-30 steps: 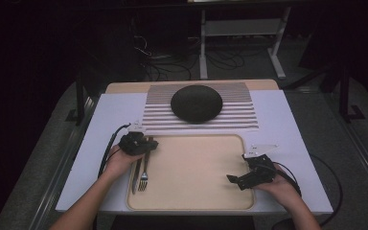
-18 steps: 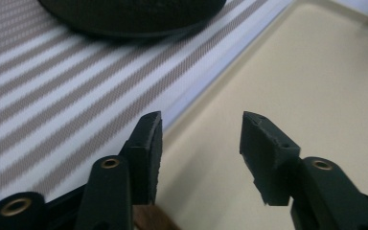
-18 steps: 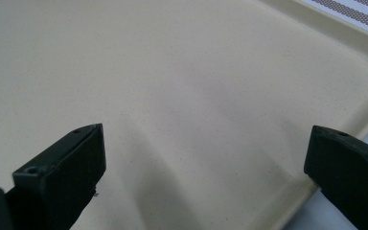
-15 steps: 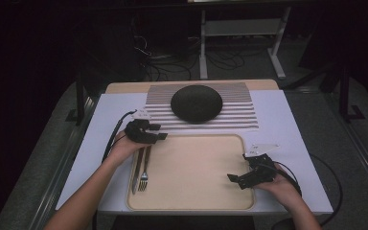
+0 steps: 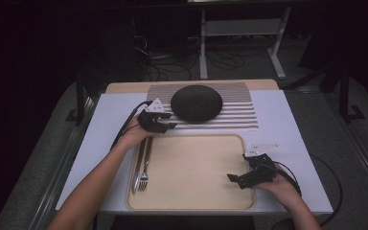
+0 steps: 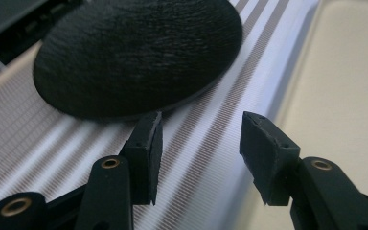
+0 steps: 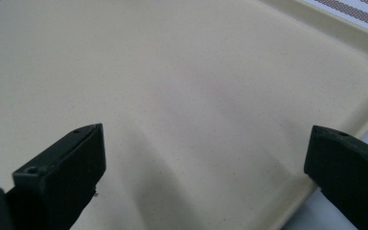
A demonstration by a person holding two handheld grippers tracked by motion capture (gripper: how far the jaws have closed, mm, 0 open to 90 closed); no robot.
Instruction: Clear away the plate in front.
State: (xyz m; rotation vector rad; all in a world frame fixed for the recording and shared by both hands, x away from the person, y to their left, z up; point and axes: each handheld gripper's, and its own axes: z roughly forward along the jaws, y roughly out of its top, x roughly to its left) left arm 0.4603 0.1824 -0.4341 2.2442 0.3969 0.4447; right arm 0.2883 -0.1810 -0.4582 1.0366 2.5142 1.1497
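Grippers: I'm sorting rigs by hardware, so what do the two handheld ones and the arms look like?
Both the left gripper and right gripper are black, each topped by a pale three-cornered plate and trailing a black cable. Their jaws are blocky black pads on arms with brass-coloured rivets. Forearms are bare, no sleeves.

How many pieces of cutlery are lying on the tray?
2: a knife and a fork, side by side along the left edge of the tray, the knife nearer the rim. Nothing seems to be hiding more.

Holding left gripper (image 5: 165, 125) forward, jaws partly apart, just been closing slightly, nothing between; keeping right gripper (image 5: 237, 179) low, jaws wide.
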